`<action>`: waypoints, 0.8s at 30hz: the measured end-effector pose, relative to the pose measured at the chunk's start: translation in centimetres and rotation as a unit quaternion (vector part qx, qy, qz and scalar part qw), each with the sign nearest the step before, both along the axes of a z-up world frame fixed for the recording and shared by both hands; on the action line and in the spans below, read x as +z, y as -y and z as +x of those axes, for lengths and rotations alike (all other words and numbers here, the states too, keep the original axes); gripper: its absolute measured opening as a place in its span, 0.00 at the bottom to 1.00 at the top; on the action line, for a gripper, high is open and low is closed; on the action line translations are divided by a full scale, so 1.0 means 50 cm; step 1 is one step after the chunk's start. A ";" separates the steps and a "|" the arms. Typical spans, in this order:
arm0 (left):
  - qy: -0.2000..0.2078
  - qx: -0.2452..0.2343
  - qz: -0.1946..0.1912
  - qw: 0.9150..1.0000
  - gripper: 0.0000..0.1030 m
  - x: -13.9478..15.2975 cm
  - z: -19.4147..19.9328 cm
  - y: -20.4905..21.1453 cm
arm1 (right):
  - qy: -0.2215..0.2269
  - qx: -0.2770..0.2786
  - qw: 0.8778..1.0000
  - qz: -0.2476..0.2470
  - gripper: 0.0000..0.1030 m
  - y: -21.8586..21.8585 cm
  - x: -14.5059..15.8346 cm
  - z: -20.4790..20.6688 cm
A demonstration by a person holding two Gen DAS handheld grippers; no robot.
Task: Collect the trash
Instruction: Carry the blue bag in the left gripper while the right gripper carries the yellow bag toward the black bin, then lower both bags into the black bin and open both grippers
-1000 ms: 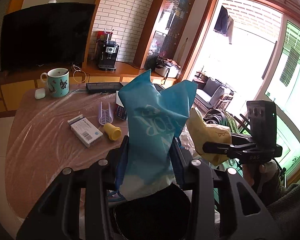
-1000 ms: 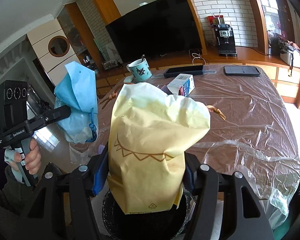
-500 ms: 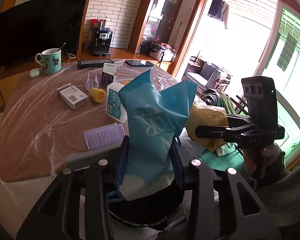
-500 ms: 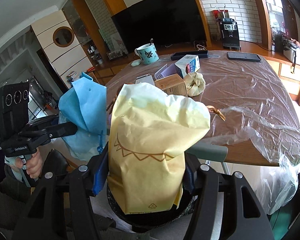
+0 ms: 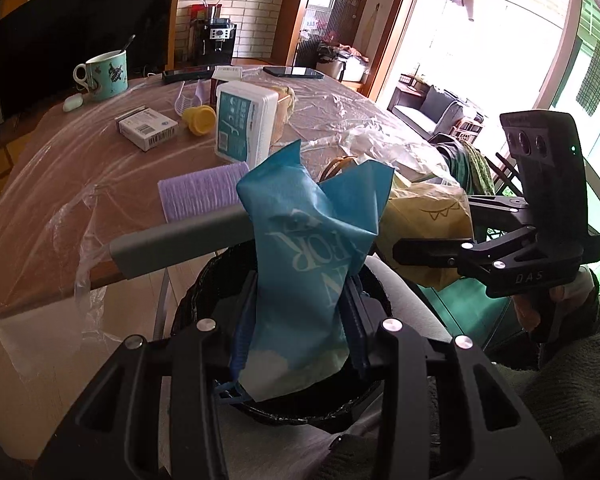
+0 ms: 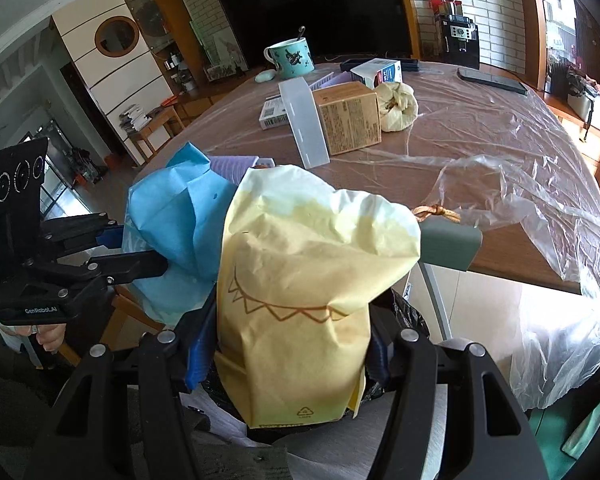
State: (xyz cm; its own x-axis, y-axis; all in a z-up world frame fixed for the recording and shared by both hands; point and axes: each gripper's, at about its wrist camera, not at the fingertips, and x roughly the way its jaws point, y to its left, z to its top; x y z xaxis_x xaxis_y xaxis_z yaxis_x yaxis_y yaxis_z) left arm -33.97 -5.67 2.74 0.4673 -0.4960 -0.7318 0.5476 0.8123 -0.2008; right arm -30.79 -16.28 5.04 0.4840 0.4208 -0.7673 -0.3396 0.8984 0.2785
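The blue bag (image 5: 304,276) is clamped between the jaws of the left gripper (image 5: 300,320), standing up out of them with white lettering on its crumpled face. The yellow bag (image 6: 300,312) is gripped the same way by the right gripper (image 6: 292,356); it is paper, with a brown zigzag line and a recycling mark near its bottom. Both bags hang over the bin (image 5: 204,292), a black-lined round bin directly below the jaws, and the two bags sit just beside each other, the blue one to the left.

A grey chair back (image 5: 180,240) crosses just behind the bags, between them and the near edge of the worktop (image 5: 60,184). The worktop is round, brown and covered in loose clear plastic film (image 6: 520,184) that hangs over its near-right edge.

On it, from near to far: a purple ribbed pad (image 5: 204,192), a white box (image 5: 246,124), a brown carton (image 6: 350,116), a tied cream bag (image 6: 398,106), a small barcode box (image 5: 146,128), a yellow cap (image 5: 199,120) and a teal mug (image 5: 106,74). Open floor lies left of the bin.
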 end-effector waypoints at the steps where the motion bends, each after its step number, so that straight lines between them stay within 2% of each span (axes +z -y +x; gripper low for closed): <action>1: -0.002 0.001 0.004 1.000 0.39 -0.005 -0.002 0.002 | -0.004 0.001 1.000 -0.002 0.58 -0.002 -0.007 0.000; 15: -0.039 0.006 0.050 0.998 0.39 -0.092 0.000 0.017 | -0.043 0.000 0.998 -0.051 0.58 -0.035 -0.097 0.005; 24: -0.055 0.013 0.073 0.996 0.39 -0.137 0.026 0.020 | -0.067 0.001 0.997 -0.049 0.58 -0.051 -0.137 0.026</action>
